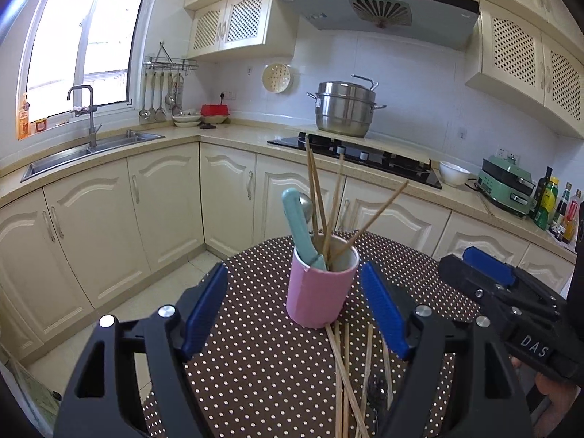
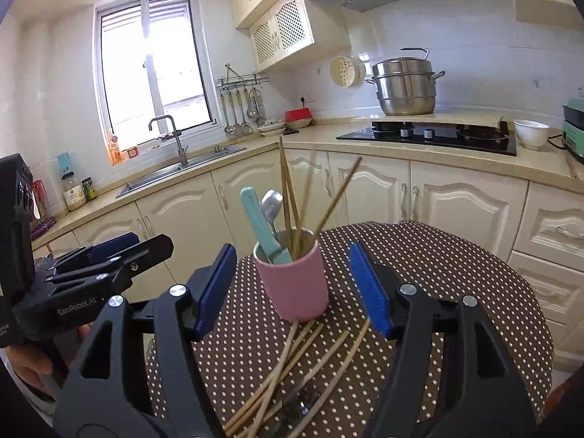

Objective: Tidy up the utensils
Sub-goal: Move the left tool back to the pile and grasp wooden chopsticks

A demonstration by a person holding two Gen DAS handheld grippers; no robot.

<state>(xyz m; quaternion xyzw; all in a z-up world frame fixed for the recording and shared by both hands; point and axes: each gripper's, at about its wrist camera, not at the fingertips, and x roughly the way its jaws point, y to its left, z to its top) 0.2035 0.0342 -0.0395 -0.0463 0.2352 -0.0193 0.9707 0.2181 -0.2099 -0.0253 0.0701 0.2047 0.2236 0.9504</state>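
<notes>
Chopsticks (image 2: 292, 365) lie loose before the cup (image 2: 297, 284); both grippers, left (image 1: 295, 310) and right (image 2: 292, 288), gape wide, empty. We risk knocking the cup over or scattering sticks while reaching.

The loose chopsticks (image 1: 345, 376) run off the bottom edge of the frame, a dark spoon (image 2: 297, 407) beneath them is blurred, and the pink cup (image 1: 318, 294) hides the lower ends of the standing utensils.
</notes>
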